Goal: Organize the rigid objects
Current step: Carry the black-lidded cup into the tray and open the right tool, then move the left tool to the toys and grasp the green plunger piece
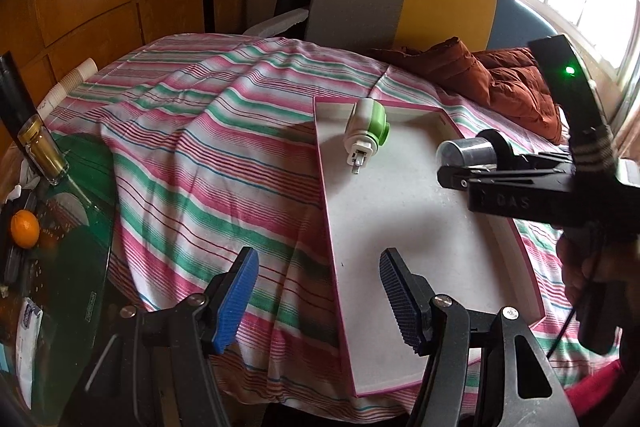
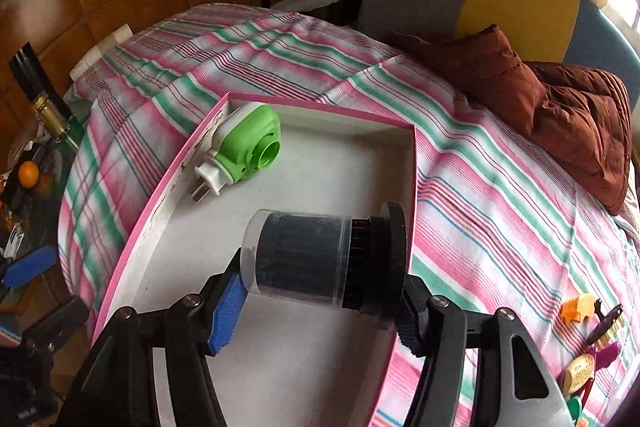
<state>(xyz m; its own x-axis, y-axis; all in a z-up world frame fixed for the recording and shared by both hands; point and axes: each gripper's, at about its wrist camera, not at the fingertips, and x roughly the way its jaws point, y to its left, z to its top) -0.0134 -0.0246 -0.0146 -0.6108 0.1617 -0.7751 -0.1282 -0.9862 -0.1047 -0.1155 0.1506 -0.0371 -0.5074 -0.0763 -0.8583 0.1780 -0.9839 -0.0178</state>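
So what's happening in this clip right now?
A person is sorting small objects into a pink-rimmed box on a striped bedsheet. The right gripper holds a dark cylindrical container above the box. A green-and-white plug-in device already lies inside. The left gripper hovers open and empty.

Both wrist views over shared tray (image 1: 400, 227)

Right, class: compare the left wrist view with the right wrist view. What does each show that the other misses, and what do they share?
Only the left wrist view shows the left gripper, open and empty. Only the right wrist view shows the small trinkets on the striped cloth. Both show the pink-edged tray, the green and white plug-in device lying in it, and the right gripper shut on the dark cylinder above the tray.
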